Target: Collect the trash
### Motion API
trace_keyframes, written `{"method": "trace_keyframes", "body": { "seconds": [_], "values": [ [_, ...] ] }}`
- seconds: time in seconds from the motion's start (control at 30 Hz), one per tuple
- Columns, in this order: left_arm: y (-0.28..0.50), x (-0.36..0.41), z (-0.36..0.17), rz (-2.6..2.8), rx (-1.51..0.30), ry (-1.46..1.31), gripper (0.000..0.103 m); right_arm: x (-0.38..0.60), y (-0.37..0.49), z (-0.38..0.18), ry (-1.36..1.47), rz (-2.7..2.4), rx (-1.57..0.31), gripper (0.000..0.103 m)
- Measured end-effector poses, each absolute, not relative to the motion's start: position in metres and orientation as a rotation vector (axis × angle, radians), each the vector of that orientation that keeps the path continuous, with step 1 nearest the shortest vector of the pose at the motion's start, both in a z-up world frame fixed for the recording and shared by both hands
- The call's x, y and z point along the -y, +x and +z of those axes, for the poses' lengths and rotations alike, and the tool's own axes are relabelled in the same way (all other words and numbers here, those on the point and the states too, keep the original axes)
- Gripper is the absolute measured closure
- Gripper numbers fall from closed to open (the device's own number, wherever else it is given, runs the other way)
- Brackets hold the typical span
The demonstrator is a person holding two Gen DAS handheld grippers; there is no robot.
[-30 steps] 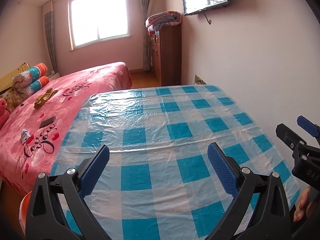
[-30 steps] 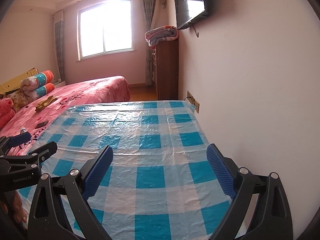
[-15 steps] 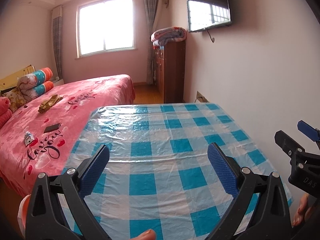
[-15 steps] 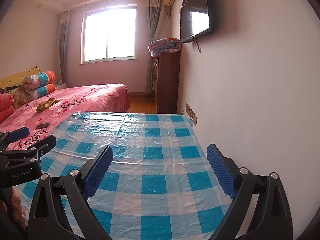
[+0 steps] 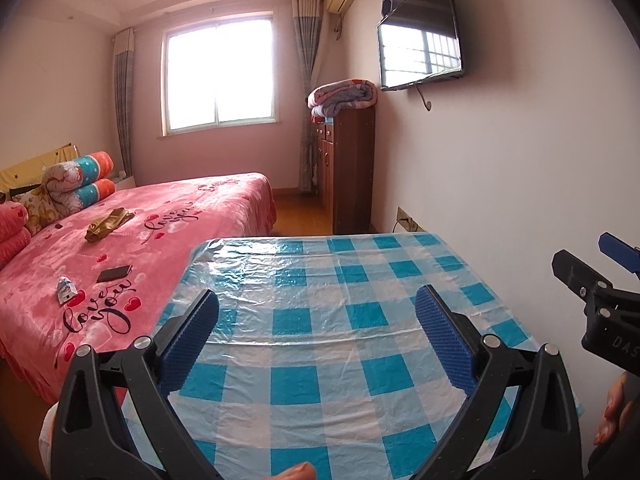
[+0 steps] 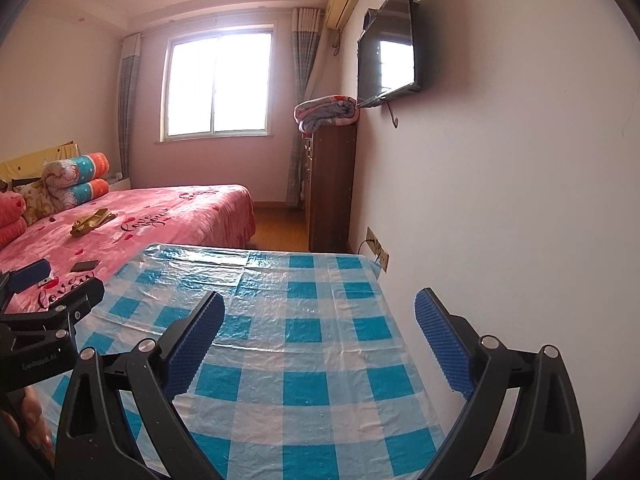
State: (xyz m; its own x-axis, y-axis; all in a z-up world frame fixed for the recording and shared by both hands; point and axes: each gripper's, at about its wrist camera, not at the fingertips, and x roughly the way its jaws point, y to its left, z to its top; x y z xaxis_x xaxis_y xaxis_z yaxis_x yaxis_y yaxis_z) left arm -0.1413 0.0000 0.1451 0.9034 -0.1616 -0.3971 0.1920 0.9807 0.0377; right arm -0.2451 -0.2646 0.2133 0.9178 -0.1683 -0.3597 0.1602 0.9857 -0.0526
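My left gripper (image 5: 318, 320) is open above a table with a blue-and-white checked plastic cloth (image 5: 320, 280), nothing between its blue pads. My right gripper (image 6: 320, 320) is open too, over the same table (image 6: 300, 300) near the wall. Each gripper shows at the edge of the other's view. On the pink bed (image 5: 168, 216) lie a small crumpled white-and-blue wrapper (image 5: 65, 289), a gold crumpled piece (image 5: 107, 224) and a dark flat phone-like thing (image 5: 114, 273). The gold piece (image 6: 91, 221) also shows in the right wrist view.
The table stands against a white wall with a socket (image 5: 408, 224). A brown cabinet (image 5: 348, 168) with folded blankets (image 5: 344, 98) stands farther along. A TV (image 5: 420, 36) hangs above. Rolled quilts (image 5: 78, 184) and pillows lie at the bed's head. A window (image 5: 218, 76) fills the far wall.
Both grippers have tilted upward, so the table sits lower in view and more of the wall, TV and ceiling shows. Both stayed open and hold nothing.
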Motion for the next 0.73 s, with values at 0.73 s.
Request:
{"method": "trace_keyframes", "body": {
  "seconds": [0.73],
  "values": [
    [-0.066, -0.01, 0.063, -0.076, -0.664, 0.043, 0.004, 0.258, -0.16, 0.137, 0.022, -0.081, -0.576, 0.007]
  ]
}}
